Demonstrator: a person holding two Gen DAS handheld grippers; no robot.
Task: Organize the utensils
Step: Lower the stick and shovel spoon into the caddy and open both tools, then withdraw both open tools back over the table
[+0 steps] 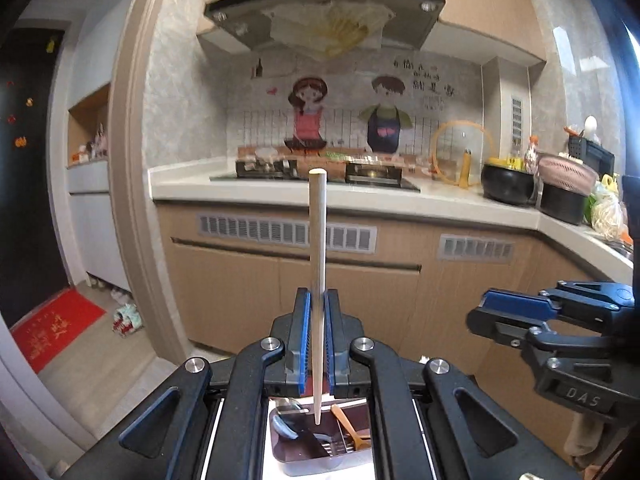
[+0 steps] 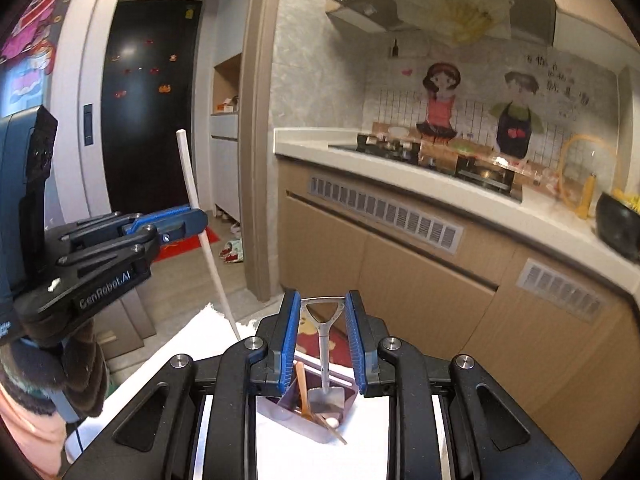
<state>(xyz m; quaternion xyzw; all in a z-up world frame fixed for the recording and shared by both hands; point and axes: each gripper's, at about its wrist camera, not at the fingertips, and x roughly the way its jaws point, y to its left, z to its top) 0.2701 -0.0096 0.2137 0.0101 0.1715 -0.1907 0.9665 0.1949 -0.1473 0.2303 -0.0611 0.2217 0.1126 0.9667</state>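
We see our right gripper (image 2: 323, 336) clamped on the triangular handle of a small metal shovel-shaped spoon (image 2: 326, 360), which hangs blade-down over a steel tray (image 2: 316, 430). The tray sits on a white-covered table (image 2: 344, 460) and holds a wooden utensil (image 2: 303, 390). At left, our left gripper (image 2: 188, 220) grips a pale chopstick (image 2: 208, 248) near its middle.
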